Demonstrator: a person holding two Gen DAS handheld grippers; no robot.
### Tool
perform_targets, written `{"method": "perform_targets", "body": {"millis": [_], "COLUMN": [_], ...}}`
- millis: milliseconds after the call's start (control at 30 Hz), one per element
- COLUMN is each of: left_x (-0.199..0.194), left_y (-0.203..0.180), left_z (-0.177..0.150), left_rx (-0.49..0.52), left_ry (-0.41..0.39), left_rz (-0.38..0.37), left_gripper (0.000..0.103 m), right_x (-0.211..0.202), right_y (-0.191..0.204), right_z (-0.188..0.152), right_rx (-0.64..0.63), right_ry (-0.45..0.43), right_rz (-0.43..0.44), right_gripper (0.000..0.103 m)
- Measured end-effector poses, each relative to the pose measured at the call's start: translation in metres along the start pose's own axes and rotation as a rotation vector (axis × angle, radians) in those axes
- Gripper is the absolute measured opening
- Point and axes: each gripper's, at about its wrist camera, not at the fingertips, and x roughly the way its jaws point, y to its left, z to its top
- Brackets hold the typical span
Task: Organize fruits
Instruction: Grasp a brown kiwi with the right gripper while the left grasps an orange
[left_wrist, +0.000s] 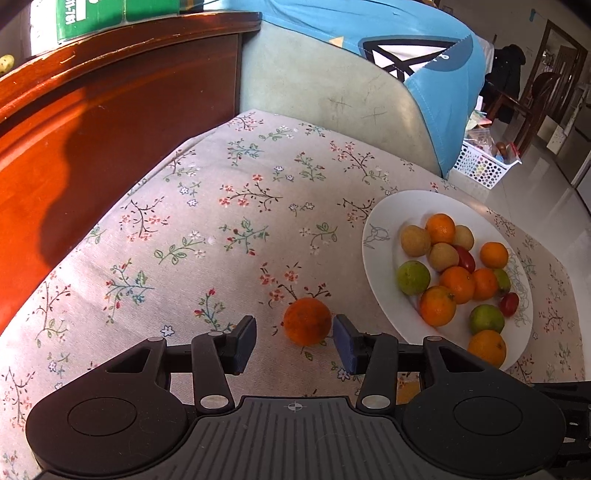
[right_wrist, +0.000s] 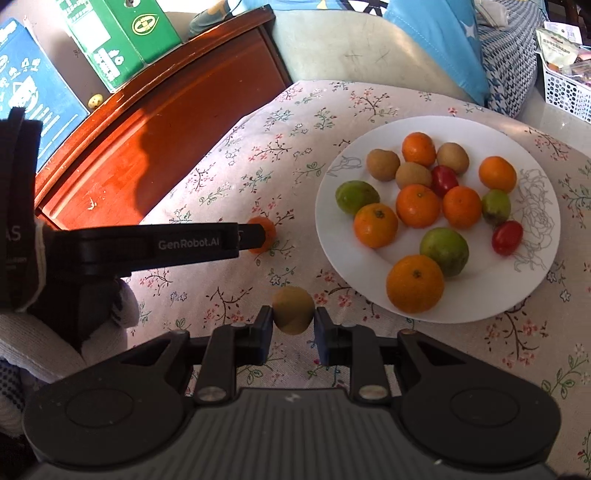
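Observation:
A white plate (right_wrist: 539, 273) on the floral tablecloth holds several oranges, green fruits, brown fruits and red tomatoes; it also shows in the left wrist view (left_wrist: 380, 229). A loose orange (left_wrist: 307, 321) lies on the cloth between the tips of my open left gripper (left_wrist: 294, 339), nearer the right finger, not clamped. In the right wrist view this orange (right_wrist: 266, 233) sits behind the left gripper's finger (right_wrist: 251, 236). My right gripper (right_wrist: 293, 325) is shut on a brown fruit (right_wrist: 293, 309), held left of the plate's near edge.
A red-brown wooden cabinet (right_wrist: 155, 140) borders the cloth on the left, with green and blue boxes (right_wrist: 118, 37) on top. A pale green chair back with a blue cloth (left_wrist: 332, 74) stands behind. A white perforated basket (left_wrist: 480, 166) is at the far right.

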Motion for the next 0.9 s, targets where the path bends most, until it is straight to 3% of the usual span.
{"method": "perform_targets", "body": {"millis": [233, 467, 700, 900], "left_x": [0.011, 0.017, 0.007, -0.012], "left_y": [-0.007, -0.011, -0.009, -0.015], "left_z": [0.000, -0.002, 0.001, 0.012], "left_rx": [0.010, 0.024, 0.002, -0.021], "left_ry": [-0.006, -0.003, -0.046, -0.101], "left_rz": [-0.015, 0.003, -0.017, -0.064], "left_gripper": [0.040, 0.029, 0.028, 0.028], "right_x": [-0.007, -0.007, -0.010, -0.026], "right_y": [-0.008, -0.012, -0.015, -0.022], "right_z": [-0.001, -0.001, 0.000, 0.011], "right_rx": [0.022, 0.042, 0.059, 0.082], "right_ry": [0.003, 0.005, 0.001, -0.055], "right_rz": [0.006, 0.005, 0.019, 0.026], "right_gripper": [0.024, 0.024, 0.024, 0.024]}}
